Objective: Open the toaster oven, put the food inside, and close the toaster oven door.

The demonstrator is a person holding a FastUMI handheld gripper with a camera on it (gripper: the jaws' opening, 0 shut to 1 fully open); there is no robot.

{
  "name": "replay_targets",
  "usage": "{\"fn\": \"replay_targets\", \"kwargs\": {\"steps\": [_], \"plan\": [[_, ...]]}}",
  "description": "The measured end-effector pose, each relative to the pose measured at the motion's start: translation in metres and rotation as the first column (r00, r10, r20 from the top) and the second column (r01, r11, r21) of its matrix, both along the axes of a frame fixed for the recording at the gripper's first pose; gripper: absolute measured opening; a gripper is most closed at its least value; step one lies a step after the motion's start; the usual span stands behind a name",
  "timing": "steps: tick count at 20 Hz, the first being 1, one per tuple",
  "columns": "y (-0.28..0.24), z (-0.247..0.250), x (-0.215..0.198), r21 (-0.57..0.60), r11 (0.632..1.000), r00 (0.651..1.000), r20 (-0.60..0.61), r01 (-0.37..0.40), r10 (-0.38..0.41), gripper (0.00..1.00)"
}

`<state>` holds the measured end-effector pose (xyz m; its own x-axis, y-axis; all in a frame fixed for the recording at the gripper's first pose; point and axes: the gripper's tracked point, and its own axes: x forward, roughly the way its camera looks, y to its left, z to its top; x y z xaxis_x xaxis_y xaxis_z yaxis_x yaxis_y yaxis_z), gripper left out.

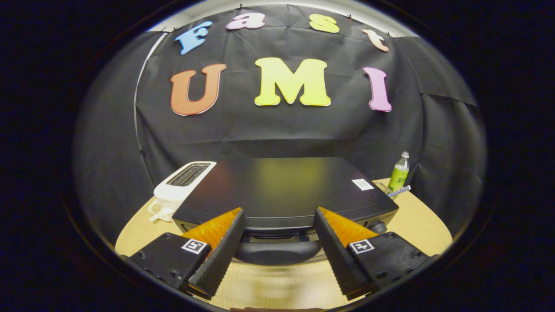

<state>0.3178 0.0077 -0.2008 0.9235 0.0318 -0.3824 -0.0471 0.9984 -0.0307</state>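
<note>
A black toaster oven stands on the wooden table, seen from above its front edge, with its flat top stretching away beyond my fingers. Its dark curved door handle runs across the gap between my two fingers, just below the top front edge. My gripper is open wide, one finger on each side of the handle's middle, and neither pad visibly presses on it. A round knob sits at the oven's front right corner. The door looks closed.
A white slot toaster stands close against the oven's left side. A green drink bottle and a small striped stick are at the table's far right, behind the oven. Black cloth walls the booth behind.
</note>
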Motion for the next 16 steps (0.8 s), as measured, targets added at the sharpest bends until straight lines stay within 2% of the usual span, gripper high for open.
{"fn": "replay_targets", "kwargs": {"steps": [2, 3, 7, 16], "plan": [[-0.002, -0.001, -0.005, 0.007, 1.0, 1.0, -0.011, 0.009, -0.009, 1.0], [-0.007, -0.015, -0.01, -0.012, 1.0, 0.997, -0.069, 0.023, -0.024, 1.0], [-0.007, -0.017, -0.018, -0.037, 0.999, 0.999, -0.04, 0.007, -0.008, 0.97], [-0.01, -0.033, -0.067, -0.029, 1.0, 0.996, -0.084, -0.01, 0.007, 0.96]]}}
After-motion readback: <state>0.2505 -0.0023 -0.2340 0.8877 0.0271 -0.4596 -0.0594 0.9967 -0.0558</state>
